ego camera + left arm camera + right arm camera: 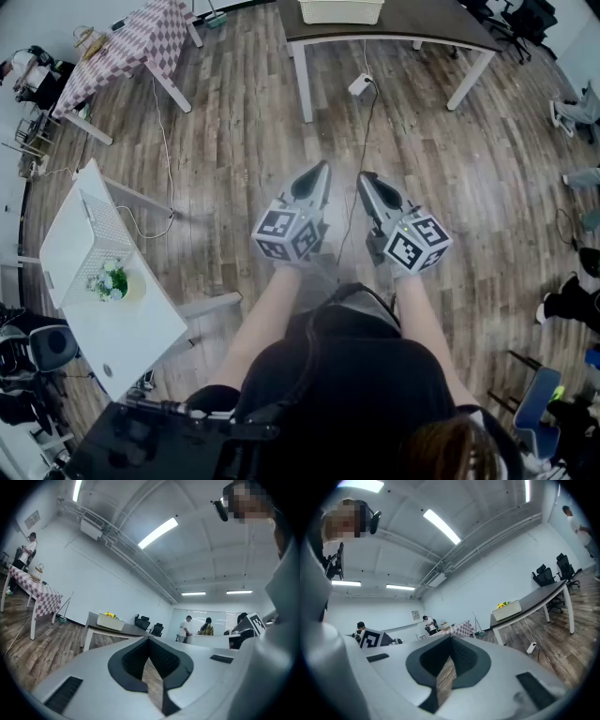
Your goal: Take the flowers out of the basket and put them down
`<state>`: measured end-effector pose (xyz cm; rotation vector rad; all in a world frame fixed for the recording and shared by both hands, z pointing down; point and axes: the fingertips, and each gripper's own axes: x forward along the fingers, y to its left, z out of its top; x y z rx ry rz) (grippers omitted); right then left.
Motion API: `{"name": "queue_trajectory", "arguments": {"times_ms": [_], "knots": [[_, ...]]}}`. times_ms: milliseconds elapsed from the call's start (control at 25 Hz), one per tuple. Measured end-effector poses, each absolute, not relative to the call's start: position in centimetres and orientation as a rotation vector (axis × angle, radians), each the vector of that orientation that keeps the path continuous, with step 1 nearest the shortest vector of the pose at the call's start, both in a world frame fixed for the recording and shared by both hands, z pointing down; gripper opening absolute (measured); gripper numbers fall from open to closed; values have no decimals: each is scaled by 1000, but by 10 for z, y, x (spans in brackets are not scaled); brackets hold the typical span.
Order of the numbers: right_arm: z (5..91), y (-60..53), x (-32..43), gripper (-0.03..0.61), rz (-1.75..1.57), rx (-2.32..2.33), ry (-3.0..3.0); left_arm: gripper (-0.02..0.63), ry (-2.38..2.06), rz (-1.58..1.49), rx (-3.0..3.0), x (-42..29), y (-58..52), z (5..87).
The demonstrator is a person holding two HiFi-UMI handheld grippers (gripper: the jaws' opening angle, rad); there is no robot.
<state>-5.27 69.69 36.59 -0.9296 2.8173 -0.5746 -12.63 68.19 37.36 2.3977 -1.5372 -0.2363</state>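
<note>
The L gripper (322,169) & R gripper (364,178) are held out level in front of the person. They are side by side but not touching, over the brown wood floor (225,150). The L jaws are shut tight w/ nothing in them. The R jaws are shut too, also w/ nothing in them.

The small bunch of white & green flowers (111,281) is off to the left, well apart from both grippers. It is on the white table (141,328), at the near end of the white mesh basket (84,234). That spot is tiny in the head view, so I can't tell if the flowers are just inside the basket or just outside it.

Straight ahead is a long dark-topped table w/ white legs (422,21). A white tub (340,11) sits on it, & the gripper views show yellow stuff in it. A small white plug box (360,85) lies on the floor under that table, w/ a thin cable going toward the person. At top left is a table w/ a red & white checked cloth (141,42). A few people (187,627) stand far back in the room.
</note>
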Motion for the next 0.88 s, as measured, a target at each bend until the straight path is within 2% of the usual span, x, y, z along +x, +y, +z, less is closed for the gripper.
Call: {"name": "queue_trajectory", "arguments": {"times_ms": [480, 880], "knots": [[396, 692, -36, 0, -672, -975, 2807, 0, -1479, -188, 2324, -109, 670, 418], [394, 592, -45, 2, -633, -1040, 2795, 0, -1464, -172, 2370, -115, 576, 412]]}}
